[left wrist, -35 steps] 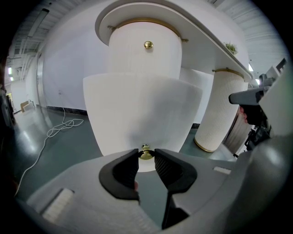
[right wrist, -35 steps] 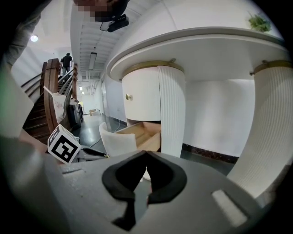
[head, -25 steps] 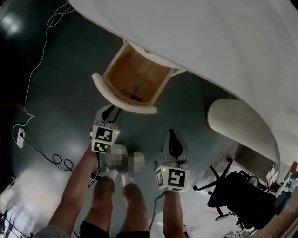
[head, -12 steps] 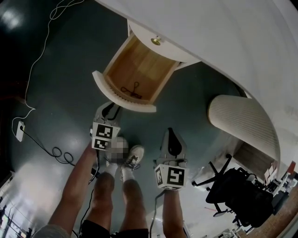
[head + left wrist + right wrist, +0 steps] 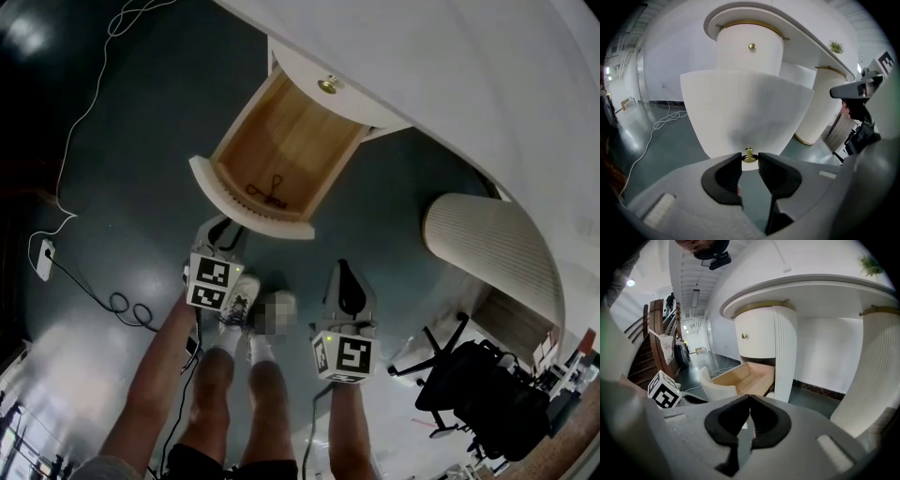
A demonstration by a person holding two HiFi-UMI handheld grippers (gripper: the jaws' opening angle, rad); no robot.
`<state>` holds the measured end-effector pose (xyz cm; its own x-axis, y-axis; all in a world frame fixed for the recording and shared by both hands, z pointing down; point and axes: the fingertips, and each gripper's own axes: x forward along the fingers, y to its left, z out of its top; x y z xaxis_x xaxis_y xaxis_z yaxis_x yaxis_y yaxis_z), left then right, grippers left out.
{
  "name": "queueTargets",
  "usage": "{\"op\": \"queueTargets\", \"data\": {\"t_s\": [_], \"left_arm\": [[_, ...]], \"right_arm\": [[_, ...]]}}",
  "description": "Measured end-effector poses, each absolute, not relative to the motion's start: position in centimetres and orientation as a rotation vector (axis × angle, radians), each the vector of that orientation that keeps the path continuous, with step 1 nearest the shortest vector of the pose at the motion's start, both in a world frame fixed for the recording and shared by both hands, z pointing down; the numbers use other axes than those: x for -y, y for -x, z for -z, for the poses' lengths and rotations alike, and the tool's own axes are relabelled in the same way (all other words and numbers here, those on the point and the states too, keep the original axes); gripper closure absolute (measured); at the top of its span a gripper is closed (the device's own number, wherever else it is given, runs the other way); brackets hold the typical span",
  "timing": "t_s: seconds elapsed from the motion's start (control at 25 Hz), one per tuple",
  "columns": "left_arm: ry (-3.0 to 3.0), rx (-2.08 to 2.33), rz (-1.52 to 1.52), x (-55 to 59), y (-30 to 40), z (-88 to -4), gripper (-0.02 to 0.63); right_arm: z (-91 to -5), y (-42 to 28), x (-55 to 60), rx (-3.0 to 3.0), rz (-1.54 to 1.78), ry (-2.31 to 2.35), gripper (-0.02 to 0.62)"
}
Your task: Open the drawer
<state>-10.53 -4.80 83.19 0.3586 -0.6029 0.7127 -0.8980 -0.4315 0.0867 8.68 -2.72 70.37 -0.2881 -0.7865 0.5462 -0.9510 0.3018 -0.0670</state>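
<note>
Dark floor is seen below; the drawer, just ahead of the left tongs, is judged mostly drawn out; its brass knob is gripped by them; the right tongs are pressed together, empty; only release seems left.

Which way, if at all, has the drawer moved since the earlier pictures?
Yes. In the head view the drawer has slid further out, away from the upper brass knob on the fixed cabinet, toward the person.
</note>
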Motion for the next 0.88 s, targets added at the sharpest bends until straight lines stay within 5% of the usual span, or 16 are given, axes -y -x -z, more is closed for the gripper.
{"op": "queueTargets", "data": {"t_s": [0.36,0.44,0.88], "left_arm": [[-2.140,1.323,-0.843,4.0,11.1,-83.0,0.500],[-2.124,1.356,-0.860,3.9,11.8,-83.1,0.597],[-2.133,1.382,-0.847,3.8,13.0,-79.9,0.597]], "right_arm": [[-69.6,-8.3,2.1,2.168,-0.525,-1.552,0.589],[-69.6,-8.4,1.9,2.164,-0.525,-1.557,0.589],[-67.7,-8.3,1.6,2.148,-0.534,-1.575,0.589]]}}
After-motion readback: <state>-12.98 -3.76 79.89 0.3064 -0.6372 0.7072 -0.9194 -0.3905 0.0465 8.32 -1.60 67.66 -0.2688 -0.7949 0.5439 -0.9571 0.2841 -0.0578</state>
